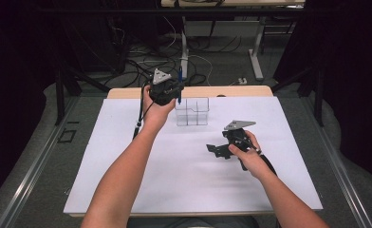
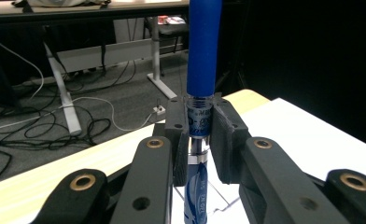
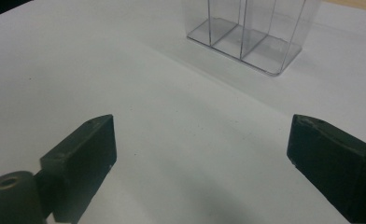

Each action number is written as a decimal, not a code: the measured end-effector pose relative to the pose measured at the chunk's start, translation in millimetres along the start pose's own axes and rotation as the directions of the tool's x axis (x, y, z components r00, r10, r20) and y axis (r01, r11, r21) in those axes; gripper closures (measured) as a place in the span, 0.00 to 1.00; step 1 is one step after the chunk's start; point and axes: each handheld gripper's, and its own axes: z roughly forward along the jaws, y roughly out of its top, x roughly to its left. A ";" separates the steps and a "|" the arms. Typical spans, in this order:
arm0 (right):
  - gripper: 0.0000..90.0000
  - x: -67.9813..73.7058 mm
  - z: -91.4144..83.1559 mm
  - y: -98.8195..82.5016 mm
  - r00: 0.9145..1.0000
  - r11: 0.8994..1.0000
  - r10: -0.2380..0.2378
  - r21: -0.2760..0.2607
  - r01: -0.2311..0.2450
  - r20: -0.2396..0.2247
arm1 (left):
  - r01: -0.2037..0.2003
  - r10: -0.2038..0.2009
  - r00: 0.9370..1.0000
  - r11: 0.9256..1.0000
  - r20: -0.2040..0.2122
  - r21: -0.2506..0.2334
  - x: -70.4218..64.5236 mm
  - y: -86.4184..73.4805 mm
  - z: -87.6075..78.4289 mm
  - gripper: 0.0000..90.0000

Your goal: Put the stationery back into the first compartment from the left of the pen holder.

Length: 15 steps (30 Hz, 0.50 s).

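I have the left gripper clamped on a blue pen, which stands upright between its pads, just above the back left corner of the clear divided box. My right gripper rests low over the white mat, in front and to the right of the box, jaws spread wide with nothing between them.

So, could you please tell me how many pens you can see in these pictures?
1. A blue pen stands upright, clamped in the left gripper, above the clear divided holder. The holder's compartments look empty, and no other pen lies on the white table.
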 end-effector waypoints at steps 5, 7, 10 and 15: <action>0.00 -1.0 0.4 -1.5 1.000 1.000 0.004 0.001 -0.004 -0.004 | 0.038 -0.039 0.999 0.999 -0.025 -0.017 5.0 -3.5 5.8 0.87; 0.00 -1.0 1.5 -2.1 1.000 1.000 0.007 -0.005 -0.007 0.001 | 0.037 -0.037 0.999 0.999 -0.038 -0.020 6.2 -4.6 7.5 0.87; 0.00 -1.5 1.8 -2.6 1.000 1.000 0.005 -0.008 -0.005 -0.003 | 0.048 -0.050 0.997 0.998 -0.052 -0.034 7.7 -6.5 9.9 0.87; 0.00 -1.3 2.4 -3.5 1.000 1.000 0.010 0.002 -0.010 -0.002 | 0.073 -0.076 0.995 0.996 -0.066 -0.047 9.4 -11.9 15.2 0.87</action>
